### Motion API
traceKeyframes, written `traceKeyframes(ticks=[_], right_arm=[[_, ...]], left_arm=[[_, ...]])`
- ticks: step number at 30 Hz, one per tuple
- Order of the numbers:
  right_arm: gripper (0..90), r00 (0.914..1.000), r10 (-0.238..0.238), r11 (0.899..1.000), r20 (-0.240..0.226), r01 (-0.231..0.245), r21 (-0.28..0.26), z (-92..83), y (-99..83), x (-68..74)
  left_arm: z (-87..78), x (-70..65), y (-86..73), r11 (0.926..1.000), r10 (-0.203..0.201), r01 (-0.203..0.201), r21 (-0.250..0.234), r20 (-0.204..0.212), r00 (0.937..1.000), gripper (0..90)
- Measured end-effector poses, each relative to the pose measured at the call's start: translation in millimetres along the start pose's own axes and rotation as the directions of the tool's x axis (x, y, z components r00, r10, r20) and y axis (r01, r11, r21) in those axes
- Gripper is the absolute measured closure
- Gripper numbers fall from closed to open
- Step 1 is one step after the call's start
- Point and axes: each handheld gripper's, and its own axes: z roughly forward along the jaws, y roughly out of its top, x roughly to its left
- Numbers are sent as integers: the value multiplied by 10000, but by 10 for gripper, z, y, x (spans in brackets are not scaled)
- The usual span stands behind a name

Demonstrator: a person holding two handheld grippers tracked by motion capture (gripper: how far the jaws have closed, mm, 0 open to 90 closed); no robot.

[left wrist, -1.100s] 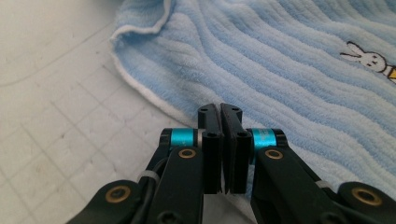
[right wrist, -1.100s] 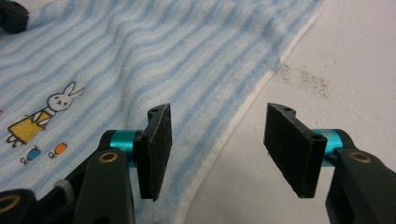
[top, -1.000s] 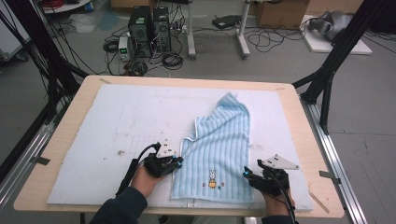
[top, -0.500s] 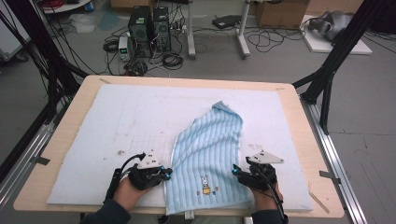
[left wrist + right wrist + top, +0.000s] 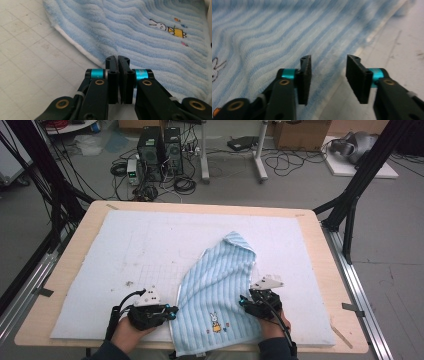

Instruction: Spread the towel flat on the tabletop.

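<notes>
Pale mat point(image 5: 150, 245), striped towel point(image 5: 220, 280) between left tongs point(image 5: 172, 311) and right tongs point(image 5: 243, 301).

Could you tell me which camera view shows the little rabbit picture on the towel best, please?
The left gripper view: the rabbit picture is sharp and whole on the towel. The high view shows it tiny, and the right gripper view catches just a cut-off, blurred bit at its left edge.
</notes>
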Motion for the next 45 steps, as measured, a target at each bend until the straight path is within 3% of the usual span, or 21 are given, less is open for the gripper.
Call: traceKeyframes(ticks=[2, 3, 6, 9, 15, 20, 29, 34, 38, 41, 45], right_arm=[[819, 9998, -110, 9999, -173, 111, 62, -16, 0, 11], [855, 9997, -224, 9997, -138, 225, 83, -27, -6, 24], [868, 9984, -554, 9984, -77, 555, 114, -80, -44, 41], [869, 9981, -611, 9981, 11, 611, 104, -165, -124, 29], [868, 9978, -608, 9981, 276, 605, 131, -401, -348, -49], [866, 9988, -272, 9996, 419, 275, -74, -579, -528, -148], [859, 9981, -356, 9993, 505, 349, 138, -715, -690, -182], [663, 9981, -28, 9994, 617, 49, -343, -706, -633, -210], [518, 9971, 208, 9971, 728, -153, -751, -608, -450, -254], [416, 9961, 447, 9950, 767, -375, -930, -490, -293, -299], [362, 9964, 483, 9948, 693, -418, -932, -313, -105, -339]], left_arm=[[-10, 23, 18, 9996, -232, 231, -181, -53, 9997, 719], [-16, 34, 28, 9990, -323, 321, -300, -71, 9995, 683], [-38, 83, 61, 9957, -680, 656, -657, -339, 9971, 537], [-63, 143, 98, 9931, -813, 763, -888, -551, 9952, 487], [-78, 249, 161, 9870, -1083, 961, -1287, -912, 9899, 472], [-21, 304, 181, 9859, -1173, 1025, -1325, -1092, 9871, 470], [15, 370, 186, 9820, -1317, 1108, -1528, -1347, 9821, 463], [33, 425, 215, 9826, -1207, 960, -1589, -1540, 9807, 460], [38, 475, 244, 9781, -1208, 888, -1882, -1658, 9787, 454], [24, 502, 306, 9797, -1089, 768, -1852, -1701, 9794, 443], [-27, 547, 374, 9679, -1240, 779, -2392, -1843, 9750, 402]])
